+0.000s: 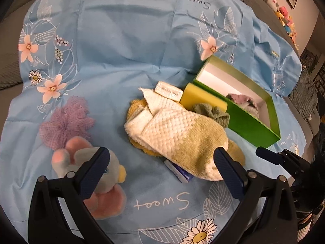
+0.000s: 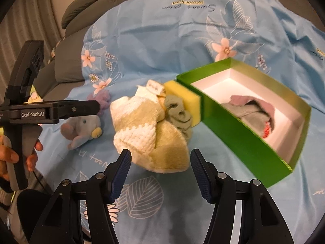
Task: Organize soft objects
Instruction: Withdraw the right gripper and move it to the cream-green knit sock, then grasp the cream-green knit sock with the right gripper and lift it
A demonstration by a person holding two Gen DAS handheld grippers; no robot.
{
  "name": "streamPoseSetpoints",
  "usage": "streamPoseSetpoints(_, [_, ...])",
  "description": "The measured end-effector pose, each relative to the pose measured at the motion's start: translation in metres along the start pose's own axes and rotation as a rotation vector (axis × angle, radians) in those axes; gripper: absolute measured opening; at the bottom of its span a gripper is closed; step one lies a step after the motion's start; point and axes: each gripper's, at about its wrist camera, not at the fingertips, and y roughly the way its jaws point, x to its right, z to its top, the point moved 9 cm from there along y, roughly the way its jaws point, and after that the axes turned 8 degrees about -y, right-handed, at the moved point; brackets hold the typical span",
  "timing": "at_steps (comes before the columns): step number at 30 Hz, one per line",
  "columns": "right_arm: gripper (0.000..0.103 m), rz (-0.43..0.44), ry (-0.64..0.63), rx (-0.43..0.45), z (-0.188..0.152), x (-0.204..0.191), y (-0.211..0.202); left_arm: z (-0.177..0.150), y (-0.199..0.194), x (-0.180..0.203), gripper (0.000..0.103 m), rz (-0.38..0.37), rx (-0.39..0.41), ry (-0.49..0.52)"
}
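A white and green knitted towel (image 1: pixel 178 134) (image 2: pixel 150 134) lies heaped on the blue cloth. A yellow sponge (image 1: pixel 203 97) (image 2: pixel 182 97) and a green scrunchie (image 1: pixel 211 111) (image 2: pixel 178 116) sit against the green box (image 1: pixel 249 126) (image 2: pixel 243 148), which holds grey and pink soft items (image 2: pixel 254 109). A plush elephant (image 1: pixel 101 187) (image 2: pixel 83 130) and a purple mesh puff (image 1: pixel 65 120) (image 2: pixel 101 99) lie to the left. My left gripper (image 1: pixel 162 162) is open, just before the towel. My right gripper (image 2: pixel 160 162) is open, close to the towel's near edge.
The floral blue cloth (image 1: pixel 121 40) (image 2: pixel 162 40) covers a grey sofa (image 2: pixel 91 4). A small white packet (image 1: pixel 168 91) lies on the towel heap, a blue and white packet (image 1: pixel 178 172) under it. Plush toys (image 1: pixel 284 14) sit at far right.
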Motion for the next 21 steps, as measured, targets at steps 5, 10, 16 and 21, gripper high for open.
streamPoseSetpoints(5, [0.061, 0.028, 0.016, -0.027, -0.010, -0.002, 0.017, -0.005, 0.020, 0.008, 0.102, -0.011, -0.039, 0.007])
streamPoseSetpoints(10, [0.061, 0.041, 0.055, -0.040, -0.018, 0.007, 0.029, -0.008, 0.033, 0.020, 0.102, -0.034, -0.066, 0.022])
streamPoseSetpoints(16, [0.061, 0.060, 0.107, -0.038, -0.021, 0.016, 0.040, -0.011, 0.044, 0.043, 0.102, -0.063, -0.088, 0.070])
streamPoseSetpoints(21, [0.061, 0.139, 0.121, -0.034, -0.020, 0.008, 0.052, -0.016, 0.061, 0.050, 0.100, -0.029, -0.122, 0.109])
